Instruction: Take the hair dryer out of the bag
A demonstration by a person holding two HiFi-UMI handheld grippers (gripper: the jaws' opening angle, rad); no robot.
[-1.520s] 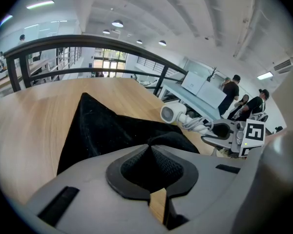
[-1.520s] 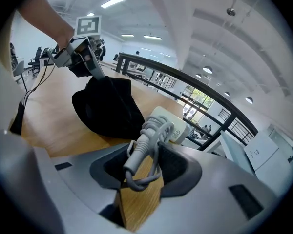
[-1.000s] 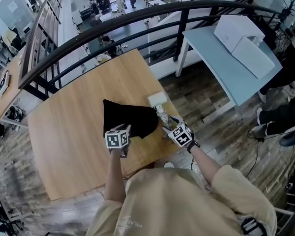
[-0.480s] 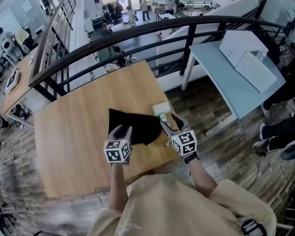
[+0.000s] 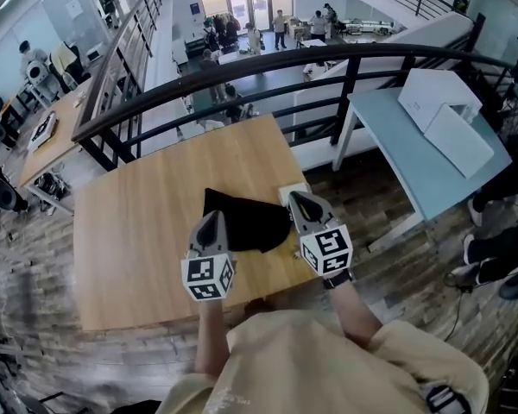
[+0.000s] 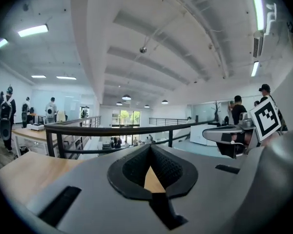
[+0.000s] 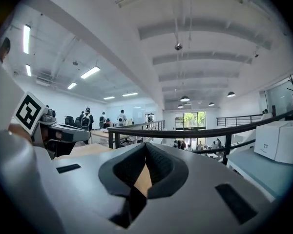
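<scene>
Grippers (image 5: 212, 220) (image 5: 296, 200) risen, jaws closed, dryer (image 5: 286, 193) mostly hidden

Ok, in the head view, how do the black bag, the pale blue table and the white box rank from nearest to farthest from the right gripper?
From the right gripper:
1. black bag, just to its left, lying on the wooden table.
2. pale blue table, off to the right past the wooden table's edge.
3. white box, at that table's far right end.
</scene>
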